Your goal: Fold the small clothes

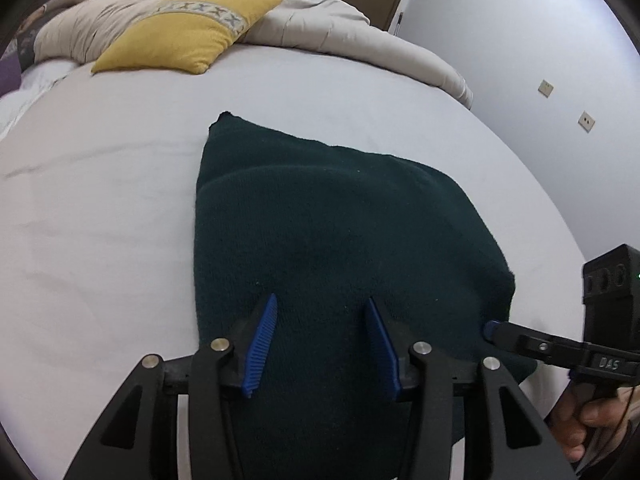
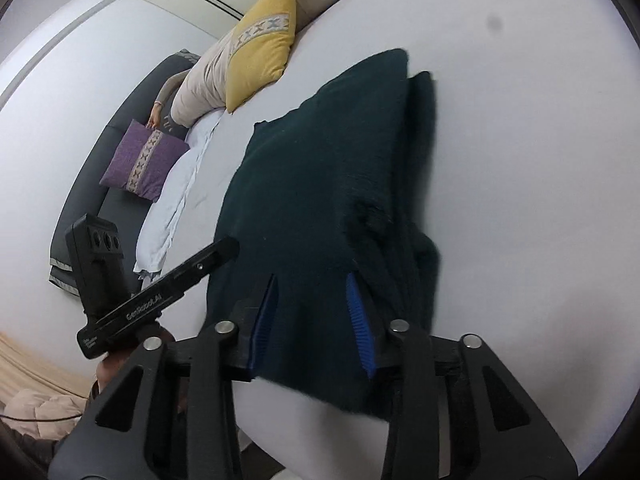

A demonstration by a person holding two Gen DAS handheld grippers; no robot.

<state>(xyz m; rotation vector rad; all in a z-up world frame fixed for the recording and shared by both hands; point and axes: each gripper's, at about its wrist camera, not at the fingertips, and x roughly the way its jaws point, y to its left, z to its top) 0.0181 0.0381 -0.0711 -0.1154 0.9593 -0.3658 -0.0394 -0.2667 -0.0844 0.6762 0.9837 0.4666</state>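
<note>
A dark green knitted garment [image 1: 320,220] lies folded on the pale bed sheet [image 1: 100,220], its near end raised into both grippers. My left gripper [image 1: 324,324] has its blue pads [image 1: 266,332] partly apart, and thick cloth fills the gap and covers the crossbar. My right gripper [image 2: 312,304] holds the garment [image 2: 320,160] the same way, with cloth bunched against its right pad [image 2: 360,320] and the near hem hanging free. Each gripper shows in the other's view at the garment's side: the right gripper [image 1: 490,326] and the left gripper [image 2: 234,244].
A yellow cushion [image 1: 180,32] and a beige duvet [image 1: 340,28] lie at the far end of the bed. A purple cushion [image 2: 144,160] and a person's arm [image 2: 168,88] rest on a dark sofa beyond. The bed's right edge meets a wall with sockets [image 1: 546,88].
</note>
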